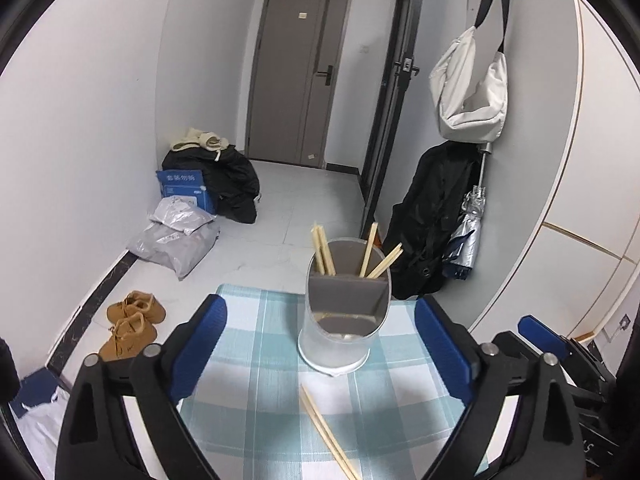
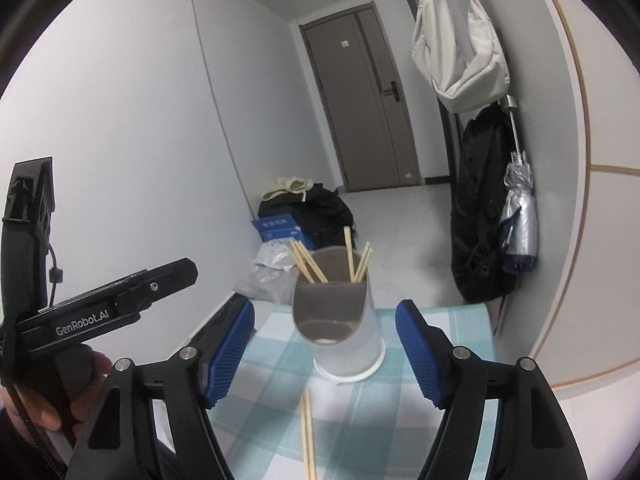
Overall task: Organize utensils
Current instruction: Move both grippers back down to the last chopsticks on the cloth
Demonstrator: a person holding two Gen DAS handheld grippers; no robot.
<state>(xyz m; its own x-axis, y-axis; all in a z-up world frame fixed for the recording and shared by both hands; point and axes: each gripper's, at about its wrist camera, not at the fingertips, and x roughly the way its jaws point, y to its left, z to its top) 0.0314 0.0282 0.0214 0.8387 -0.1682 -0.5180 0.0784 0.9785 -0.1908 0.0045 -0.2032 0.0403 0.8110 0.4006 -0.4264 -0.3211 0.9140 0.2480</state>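
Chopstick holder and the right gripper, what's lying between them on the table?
A loose pair of chopsticks on the checked cloth, between the open right gripper and the holder; right wrist view.

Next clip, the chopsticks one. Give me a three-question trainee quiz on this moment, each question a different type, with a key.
1. True or false: the left gripper is shut on a chopstick.
2. Multiple choice: the loose chopsticks lie A) inside the holder, B) on the checked cloth in front of the holder, C) on the floor.
3. Fill in: the holder is split by a divider into ___ compartments, both with chopsticks standing in them.

Key
1. False; its jaws stand wide apart, as do those of the right gripper.
2. B
3. two
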